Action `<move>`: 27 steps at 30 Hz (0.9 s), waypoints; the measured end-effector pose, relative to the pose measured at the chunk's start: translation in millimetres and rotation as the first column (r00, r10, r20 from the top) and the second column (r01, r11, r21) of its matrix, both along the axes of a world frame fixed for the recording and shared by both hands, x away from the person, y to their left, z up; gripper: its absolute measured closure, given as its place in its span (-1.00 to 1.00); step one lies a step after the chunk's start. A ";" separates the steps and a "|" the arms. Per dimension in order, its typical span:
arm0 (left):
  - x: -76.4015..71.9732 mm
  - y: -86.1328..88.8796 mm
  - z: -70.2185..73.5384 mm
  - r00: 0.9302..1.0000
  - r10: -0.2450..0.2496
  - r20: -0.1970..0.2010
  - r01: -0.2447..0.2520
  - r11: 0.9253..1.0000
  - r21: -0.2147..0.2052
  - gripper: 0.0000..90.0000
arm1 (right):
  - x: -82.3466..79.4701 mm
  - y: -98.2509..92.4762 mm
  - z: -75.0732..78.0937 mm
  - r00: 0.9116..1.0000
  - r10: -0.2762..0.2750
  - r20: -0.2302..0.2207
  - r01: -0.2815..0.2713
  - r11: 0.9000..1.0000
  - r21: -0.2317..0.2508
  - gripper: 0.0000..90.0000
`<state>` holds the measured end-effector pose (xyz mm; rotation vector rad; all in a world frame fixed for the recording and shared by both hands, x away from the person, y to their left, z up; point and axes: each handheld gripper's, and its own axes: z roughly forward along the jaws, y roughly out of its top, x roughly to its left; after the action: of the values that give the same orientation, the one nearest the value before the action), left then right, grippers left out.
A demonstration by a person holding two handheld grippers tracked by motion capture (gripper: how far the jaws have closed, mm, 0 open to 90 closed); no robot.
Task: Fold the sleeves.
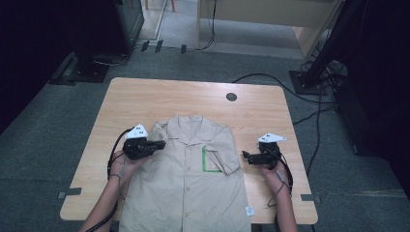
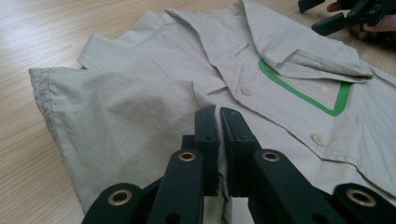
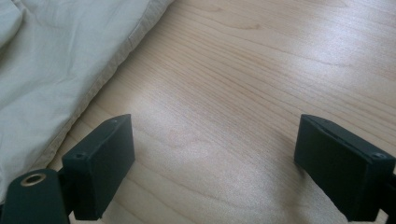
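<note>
Beige shirt flat on worktop; left gripper pinching its sleeve fabric, right gripper spread wide beside the shirt

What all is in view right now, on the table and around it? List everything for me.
Beige short-sleeved cotton shirt: one, beige with a green-edged chest pocket, flat on the table's middle, both sleeves folded inward.
Light wooden table: one, pale wood, centre of the high view.
Round dark grommet: one, black, far edge of the table.
Black cables: several, on the grey floor beyond the table.
Left gripper: one, black, shut on the shirt's folded sleeve.
Right gripper: one, black, open above bare wood beside the shirt.
</note>
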<state>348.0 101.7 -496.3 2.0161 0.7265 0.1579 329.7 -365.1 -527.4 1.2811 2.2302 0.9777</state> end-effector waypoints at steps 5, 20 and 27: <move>-0.9 -5.2 -1.4 1.000 -0.015 -0.003 0.015 1.000 0.009 0.91 | 0.0 0.0 0.0 1.000 0.000 0.000 0.000 1.000 0.000 -0.74; -4.4 -17.2 -2.4 0.998 -0.056 0.001 0.056 0.998 0.032 0.79 | 0.0 0.0 0.0 1.000 0.000 0.001 0.000 1.000 0.000 -0.74; -9.3 -22.5 4.5 0.998 -0.066 0.022 0.066 0.997 0.030 0.71 | 0.0 -0.1 0.0 1.000 0.001 0.000 -0.001 1.000 -0.001 -0.74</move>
<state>338.7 79.2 -491.8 2.0605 0.6461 0.1534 329.7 -365.1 -527.4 1.2798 2.2306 0.9770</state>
